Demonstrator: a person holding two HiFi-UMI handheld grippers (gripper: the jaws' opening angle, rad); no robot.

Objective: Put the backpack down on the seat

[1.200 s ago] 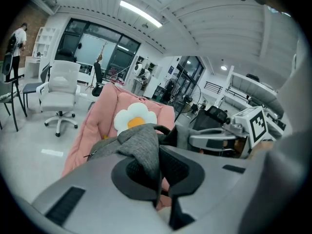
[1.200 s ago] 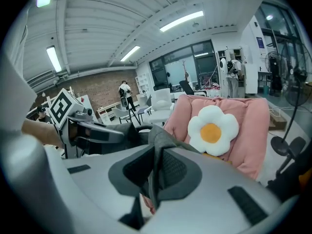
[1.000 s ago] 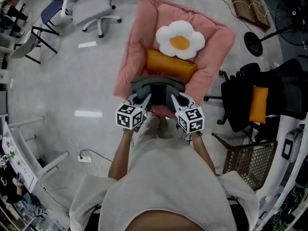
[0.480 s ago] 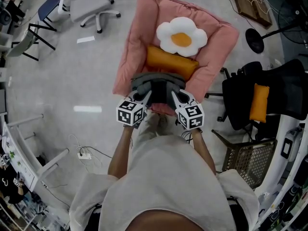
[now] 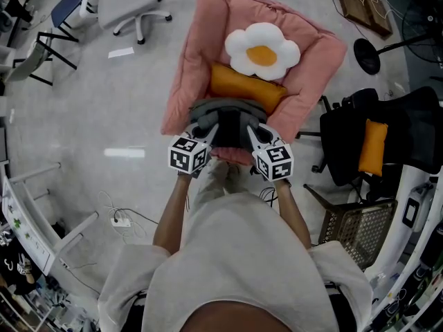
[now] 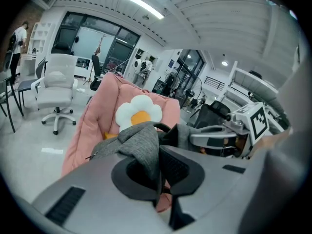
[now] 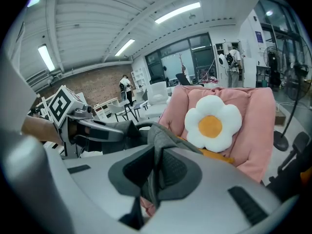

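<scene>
Two grippers hold the grey backpack over the near edge of the pink seat. The left gripper has its fingers pinched shut on a fold of its fabric, and the right gripper clamps another fold. An orange pillow lies just beyond, with a flower cushion farther back.
</scene>
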